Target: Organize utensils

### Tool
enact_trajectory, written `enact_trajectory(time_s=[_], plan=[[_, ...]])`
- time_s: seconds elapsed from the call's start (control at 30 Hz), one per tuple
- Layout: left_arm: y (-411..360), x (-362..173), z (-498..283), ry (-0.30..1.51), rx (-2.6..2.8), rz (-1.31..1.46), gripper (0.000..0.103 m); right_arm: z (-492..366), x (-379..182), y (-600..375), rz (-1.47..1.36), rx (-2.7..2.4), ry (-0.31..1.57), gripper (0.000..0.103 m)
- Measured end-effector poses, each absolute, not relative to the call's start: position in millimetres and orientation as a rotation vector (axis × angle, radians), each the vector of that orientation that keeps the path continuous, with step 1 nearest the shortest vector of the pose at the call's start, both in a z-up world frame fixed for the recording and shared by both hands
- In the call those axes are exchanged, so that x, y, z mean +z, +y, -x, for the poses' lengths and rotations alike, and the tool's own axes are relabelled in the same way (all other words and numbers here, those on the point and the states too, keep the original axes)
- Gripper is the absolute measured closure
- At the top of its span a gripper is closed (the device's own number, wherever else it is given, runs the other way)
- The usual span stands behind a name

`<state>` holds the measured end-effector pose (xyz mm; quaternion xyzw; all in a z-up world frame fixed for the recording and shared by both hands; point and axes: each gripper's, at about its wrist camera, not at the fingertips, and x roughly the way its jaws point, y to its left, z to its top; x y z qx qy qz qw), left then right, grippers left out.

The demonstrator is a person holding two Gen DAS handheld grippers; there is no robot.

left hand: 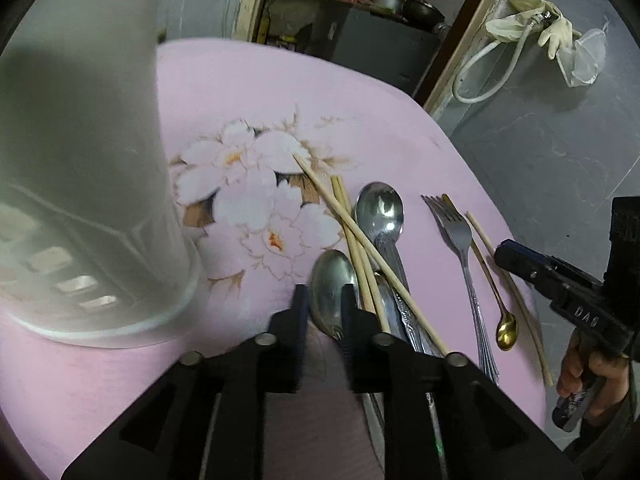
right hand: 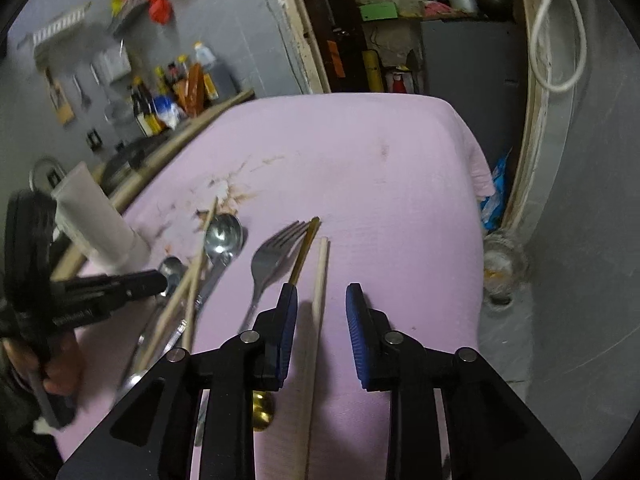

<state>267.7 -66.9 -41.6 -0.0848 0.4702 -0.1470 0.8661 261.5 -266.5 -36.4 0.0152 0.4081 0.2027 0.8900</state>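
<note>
Now, the left gripper (left hand: 326, 300) pinches the near spoon's bowl (left hand: 330, 276) on the pink tablecloth (left hand: 248, 88). The right gripper (right hand: 322, 308) hangs spread wide over a lone chopstick (right hand: 318, 292). Fork (right hand: 272, 260) and gold spoon (right hand: 262, 408) lie just left; the white holder (left hand: 80, 160) stands far left.
</note>
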Motion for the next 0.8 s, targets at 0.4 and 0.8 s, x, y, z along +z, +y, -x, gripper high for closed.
enact_trajectory(time_s=[0.4,0.8], plan=[[-69,-41,-268,0.984,-0.291,0.15,0.099,-269,-46,-255,0.095,0.414,0.893,0.081],[-64,-6,-224,0.776,-0.314,0.115,0.103,-245,-13,-266,-0.085,0.482,0.786,0.1]])
